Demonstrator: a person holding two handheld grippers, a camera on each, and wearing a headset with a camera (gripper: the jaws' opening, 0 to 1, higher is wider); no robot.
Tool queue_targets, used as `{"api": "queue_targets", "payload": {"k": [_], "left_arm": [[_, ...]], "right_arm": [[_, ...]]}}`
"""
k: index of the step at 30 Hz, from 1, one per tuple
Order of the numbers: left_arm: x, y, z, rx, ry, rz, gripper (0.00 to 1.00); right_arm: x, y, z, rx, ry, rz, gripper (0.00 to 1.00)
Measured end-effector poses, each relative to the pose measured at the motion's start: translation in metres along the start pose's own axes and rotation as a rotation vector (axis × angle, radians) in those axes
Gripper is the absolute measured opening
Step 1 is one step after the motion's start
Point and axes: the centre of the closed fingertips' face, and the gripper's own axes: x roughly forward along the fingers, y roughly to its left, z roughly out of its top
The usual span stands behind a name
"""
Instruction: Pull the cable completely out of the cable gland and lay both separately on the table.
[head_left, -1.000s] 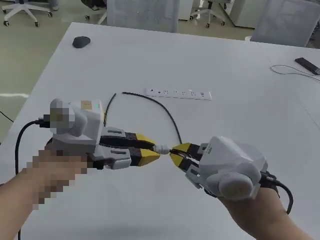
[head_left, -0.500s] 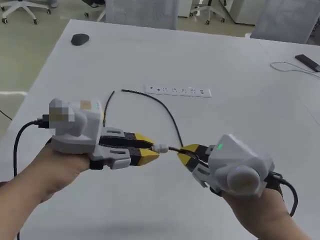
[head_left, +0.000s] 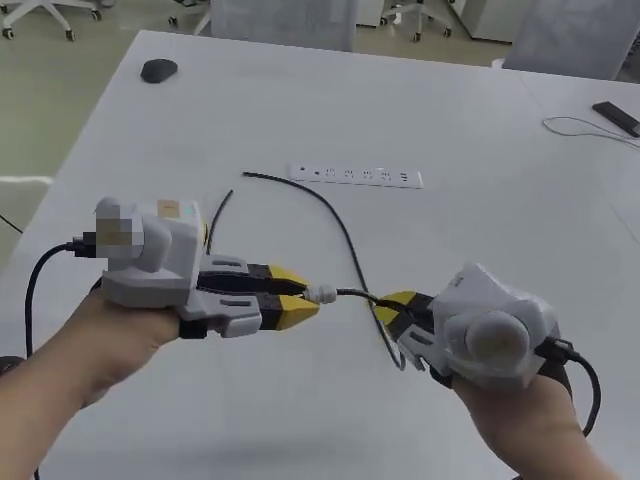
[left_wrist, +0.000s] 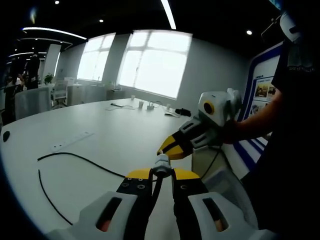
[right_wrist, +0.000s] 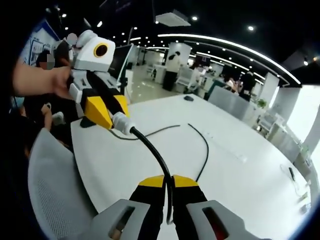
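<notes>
The left gripper (head_left: 305, 298) is clamped on the white cable gland (head_left: 323, 295), held above the table (head_left: 450, 120) as an anchor. The right gripper (head_left: 388, 306) pinches the black cable (head_left: 338, 225) near it (probably so the pull runs straight out) — the cable's tail lies on the tabletop.

Matt black rubbery cable (head_left: 344, 238), white plastic gland (head_left: 322, 294), smooth white tabletop (head_left: 450, 110).

No legible text, brand or number, blue-framed white wall poster (left_wrist: 261, 90) with print too small to read, pale orange sticker (head_left: 172, 210) on the left gripper (head_left: 312, 298) housing too blurred, long white power strip (head_left: 355, 177) on the white surface (head_left: 450, 120) with unreadable dark marks
</notes>
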Motion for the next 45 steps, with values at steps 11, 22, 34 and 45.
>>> {"api": "queue_targets", "payload": {"k": [11,22,34,45], "left_arm": [[0.006,-0.003,-0.004,-0.011,0.001,-0.006,0.15],[0.006,-0.004,-0.008,-0.026,0.008,-0.005,0.15],[0.001,-0.001,-0.007,-0.038,0.011,0.01,0.15],[0.0,-0.003,-0.012,-0.033,0.025,0.01,0.15]], "right_arm": [[0.002,-0.014,-0.028,0.154,0.057,-0.051,0.0],[-0.002,-0.011,-0.041,0.209,0.076,-0.037,0.0],[-0.016,-0.003,-0.017,0.143,0.014,0.004,0.02],[-0.019,0.027,0.029,-0.055,-0.048,0.092,0.17]]}}
